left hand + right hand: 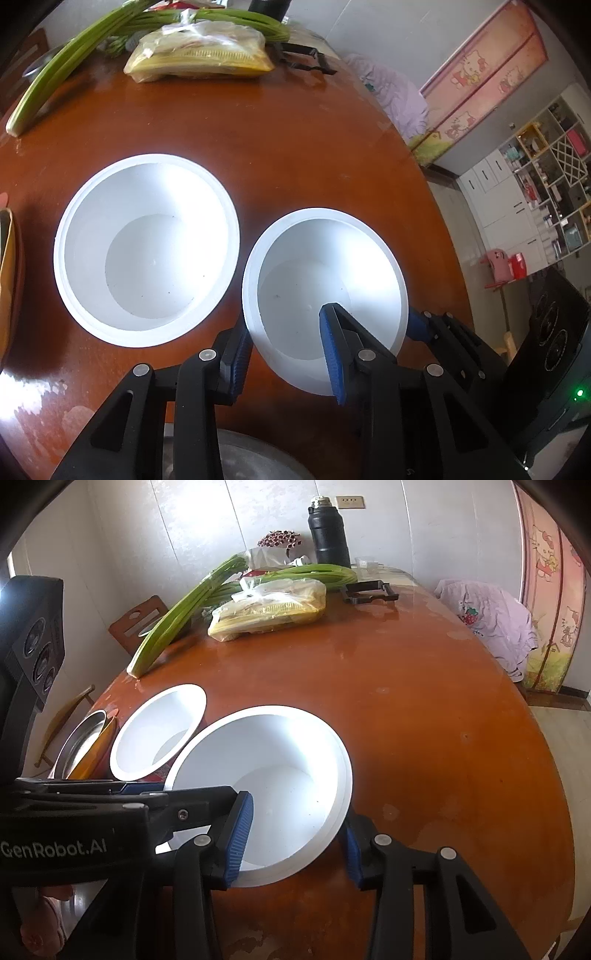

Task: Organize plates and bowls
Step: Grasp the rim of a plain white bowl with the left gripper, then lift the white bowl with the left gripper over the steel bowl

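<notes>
Two white bowls stand side by side on the brown wooden table (295,147). In the left wrist view the left bowl (147,251) is free. My left gripper (286,332) is shut on the near-left wall of the right bowl (325,258), one pad outside and one inside. In the right wrist view my right gripper (297,812) is shut on the near-right rim of this same bowl (277,760), also with one pad inside. The left gripper (159,790) reaches in from the left. The other bowl (159,734) sits behind it. The right gripper's fingers (417,325) show past the bowl's right side.
A stack of metal and orange dishes (85,746) sits left of the bowls at the table edge. At the far end lie green stalks (177,609), a bagged corn bundle (273,605), a black flask (328,535) and a black frame (369,590). A lilac garment (491,620) hangs right.
</notes>
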Tool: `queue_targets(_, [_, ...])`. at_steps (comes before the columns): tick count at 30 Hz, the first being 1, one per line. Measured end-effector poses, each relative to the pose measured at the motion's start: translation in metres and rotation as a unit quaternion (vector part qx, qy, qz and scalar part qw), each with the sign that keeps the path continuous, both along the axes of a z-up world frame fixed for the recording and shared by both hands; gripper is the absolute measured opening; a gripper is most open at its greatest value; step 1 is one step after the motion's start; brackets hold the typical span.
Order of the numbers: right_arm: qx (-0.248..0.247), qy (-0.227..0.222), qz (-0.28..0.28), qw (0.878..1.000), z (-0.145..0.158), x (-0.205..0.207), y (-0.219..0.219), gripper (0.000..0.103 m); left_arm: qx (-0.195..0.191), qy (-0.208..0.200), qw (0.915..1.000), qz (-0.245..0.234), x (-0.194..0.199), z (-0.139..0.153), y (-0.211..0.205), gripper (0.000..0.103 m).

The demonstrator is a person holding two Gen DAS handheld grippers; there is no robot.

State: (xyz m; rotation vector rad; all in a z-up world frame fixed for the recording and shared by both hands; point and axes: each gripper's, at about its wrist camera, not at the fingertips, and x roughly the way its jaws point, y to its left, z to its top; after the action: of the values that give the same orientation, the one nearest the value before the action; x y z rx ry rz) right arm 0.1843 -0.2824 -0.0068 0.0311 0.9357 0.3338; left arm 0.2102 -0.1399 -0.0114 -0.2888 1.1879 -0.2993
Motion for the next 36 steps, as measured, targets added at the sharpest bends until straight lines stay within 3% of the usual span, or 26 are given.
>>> queue_targets(17, [0.008, -0.036, -0.021, 0.999, 0.036, -0.036, 0.004, 0.045, -0.014, -0.055, 0.998, -0.028, -0.034, 0.032, 0.012, 0.036])
queue_targets(36, [-0.002, -0.076, -0.013, 0.997, 0.07, -0.078, 0.036, 0.045, -0.022, -0.106, 0.9938, -0.026, -0.084, 0.066, 0.051, 0.036])
